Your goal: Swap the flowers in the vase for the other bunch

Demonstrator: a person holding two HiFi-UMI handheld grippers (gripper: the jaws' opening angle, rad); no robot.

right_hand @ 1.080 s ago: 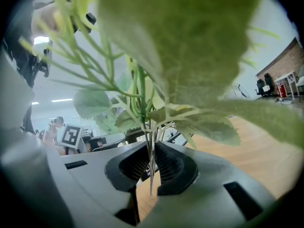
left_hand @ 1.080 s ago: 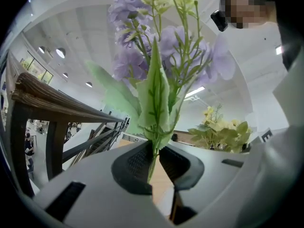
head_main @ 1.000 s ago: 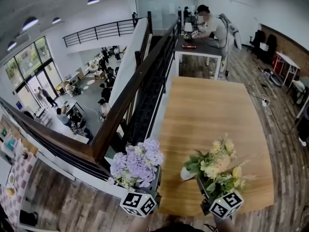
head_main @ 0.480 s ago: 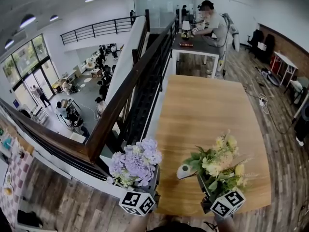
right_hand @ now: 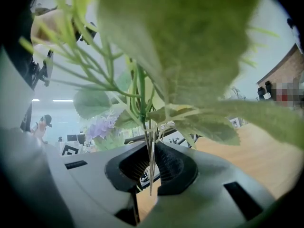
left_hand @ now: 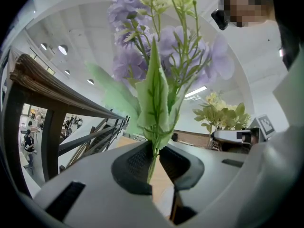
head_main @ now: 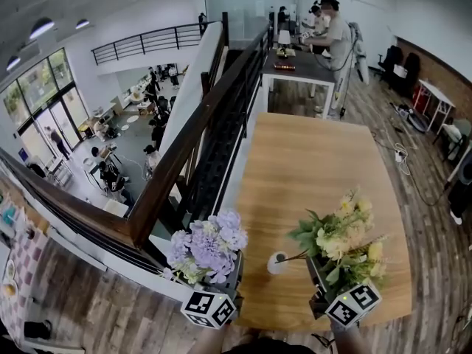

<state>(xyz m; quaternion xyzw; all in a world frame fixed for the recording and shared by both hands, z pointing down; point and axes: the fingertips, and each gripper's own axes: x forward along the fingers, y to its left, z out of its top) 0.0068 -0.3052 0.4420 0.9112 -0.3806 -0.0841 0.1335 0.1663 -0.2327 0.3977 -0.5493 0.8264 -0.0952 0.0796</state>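
Left tongs (left_hand: 154,163) clenched on the green stem of the purple bunch (head_main: 209,248), flowers upright, held at the near left, just off the left edge of the wooden counter (head_main: 317,161) and beside the dark railing (head_main: 199,146). Right tongs (right_hand: 151,167) clenched on the thin stems of the yellow bunch (head_main: 343,234), leaves and blooms standing up above the jaws, over the counter's near right part. Small white vase (head_main: 278,262) stands on the counter between the two bunches, near the yellow one. One stem reaches from the yellow bunch toward the vase mouth; can't tell if it touches. Far end: another desk (head_main: 302,68) with a person (head_main: 335,39) standing at it.
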